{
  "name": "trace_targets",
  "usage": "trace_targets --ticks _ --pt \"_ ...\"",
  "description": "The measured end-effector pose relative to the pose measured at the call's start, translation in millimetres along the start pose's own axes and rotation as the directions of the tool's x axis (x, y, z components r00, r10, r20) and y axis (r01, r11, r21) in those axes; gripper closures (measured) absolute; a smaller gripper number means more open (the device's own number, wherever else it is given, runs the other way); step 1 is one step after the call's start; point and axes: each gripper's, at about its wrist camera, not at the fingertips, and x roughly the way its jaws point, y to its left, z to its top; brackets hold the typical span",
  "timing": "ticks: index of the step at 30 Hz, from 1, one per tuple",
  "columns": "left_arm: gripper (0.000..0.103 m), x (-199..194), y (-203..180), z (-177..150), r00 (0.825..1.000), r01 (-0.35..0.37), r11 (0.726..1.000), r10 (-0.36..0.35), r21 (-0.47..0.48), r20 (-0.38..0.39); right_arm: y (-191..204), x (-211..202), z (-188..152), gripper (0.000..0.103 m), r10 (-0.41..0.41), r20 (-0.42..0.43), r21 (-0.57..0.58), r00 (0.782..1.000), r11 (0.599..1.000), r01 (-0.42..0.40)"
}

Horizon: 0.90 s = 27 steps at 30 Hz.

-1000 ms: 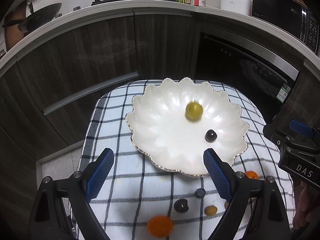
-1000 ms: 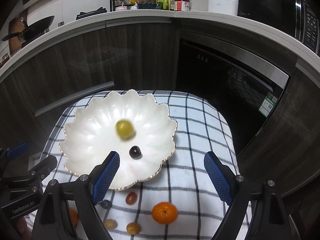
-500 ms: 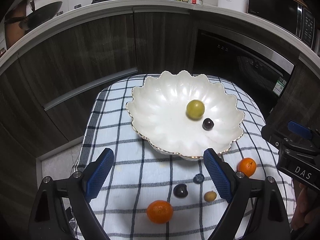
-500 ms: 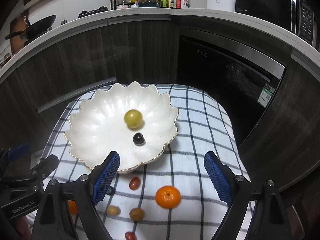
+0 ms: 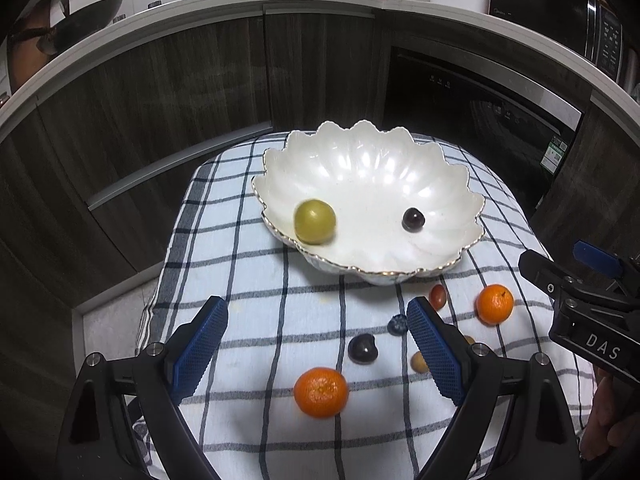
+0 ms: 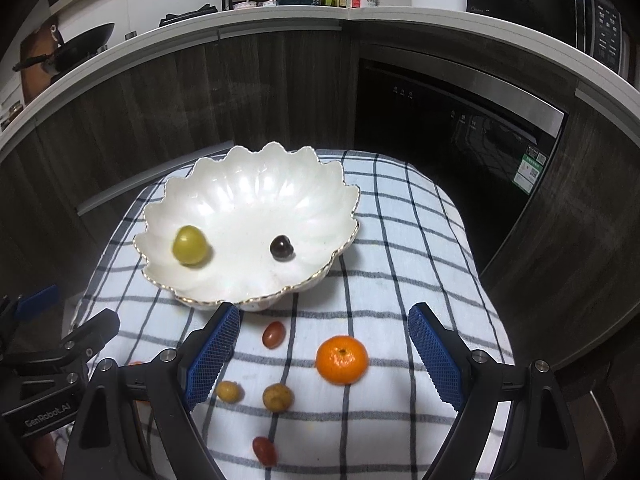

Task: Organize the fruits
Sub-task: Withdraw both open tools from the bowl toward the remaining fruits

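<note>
Both grippers have drawn back from the bowl (image 5: 460,192), where the green fruit (image 5: 315,221) has rolled leftward. Left gripper (image 5: 318,346) and right gripper (image 6: 324,350) gape empty. Inside: green fruit and dark cherry (image 6: 281,247); two mandarins (image 6: 341,359) and small fruits wait on the checked cloth (image 6: 400,248).

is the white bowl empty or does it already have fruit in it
Not empty. The white bowl holds a green fruit and a dark cherry-like fruit; the other fruits lie outside on the checked cloth.
</note>
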Motion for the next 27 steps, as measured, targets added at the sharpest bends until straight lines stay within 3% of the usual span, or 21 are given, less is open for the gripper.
trace_targets --ticks 27 --pt "0.011 2.6 6.2 -44.1 0.999 0.011 1.0 -0.012 -0.008 -0.041 10.8 0.4 -38.0 0.016 -0.013 -0.03 -0.014 0.999 1.0 0.013"
